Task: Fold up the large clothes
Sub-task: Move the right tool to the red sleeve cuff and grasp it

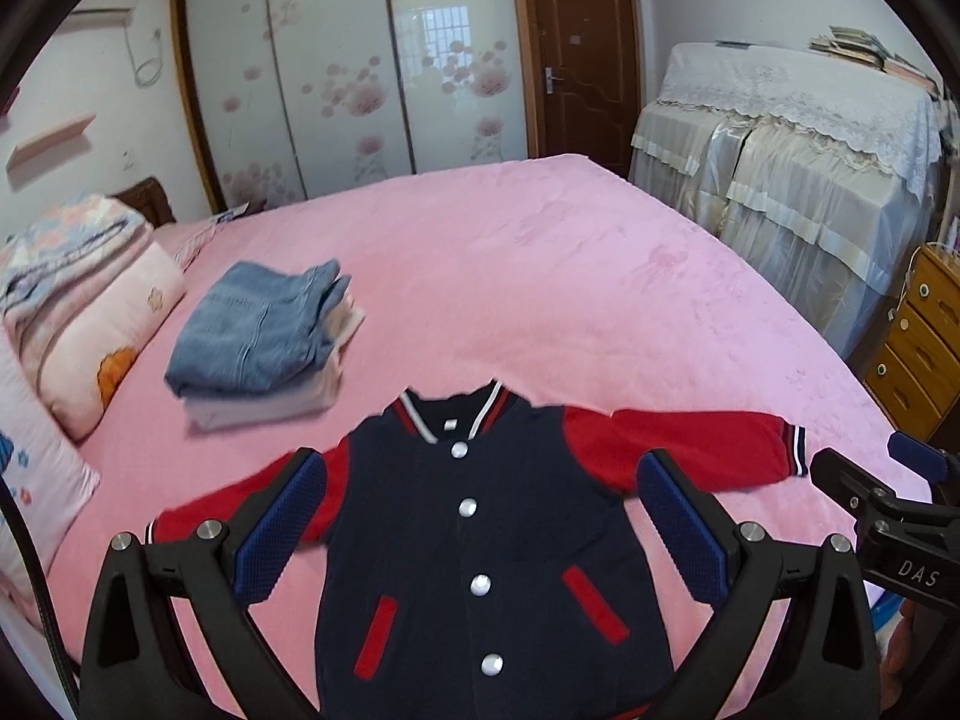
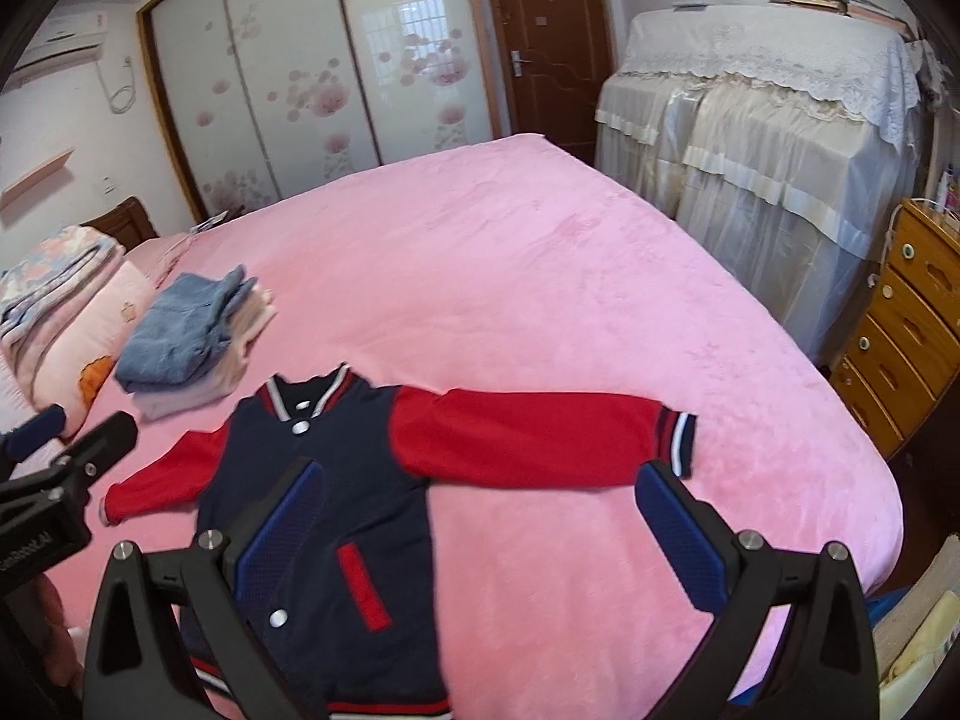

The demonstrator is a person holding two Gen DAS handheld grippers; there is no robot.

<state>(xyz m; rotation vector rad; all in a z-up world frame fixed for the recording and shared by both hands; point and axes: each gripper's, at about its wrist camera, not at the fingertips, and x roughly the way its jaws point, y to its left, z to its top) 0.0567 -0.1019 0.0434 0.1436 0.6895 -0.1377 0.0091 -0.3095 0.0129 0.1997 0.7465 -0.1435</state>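
Observation:
A navy baseball jacket (image 1: 480,540) with red sleeves and white snaps lies flat, front up, on the pink bed (image 1: 570,276), both sleeves spread sideways. It also shows in the right wrist view (image 2: 336,480). My left gripper (image 1: 480,534) is open and empty, hovering over the jacket's chest. My right gripper (image 2: 480,534) is open and empty, above the jacket's right side, below the spread red sleeve (image 2: 528,438). The right gripper also shows at the right edge of the left wrist view (image 1: 888,498).
A stack of folded clothes with jeans on top (image 1: 264,336) sits on the bed to the left. Pillows and a folded quilt (image 1: 78,300) lie further left. A wooden drawer chest (image 2: 906,330) and lace-covered furniture (image 2: 768,120) stand to the right of the bed.

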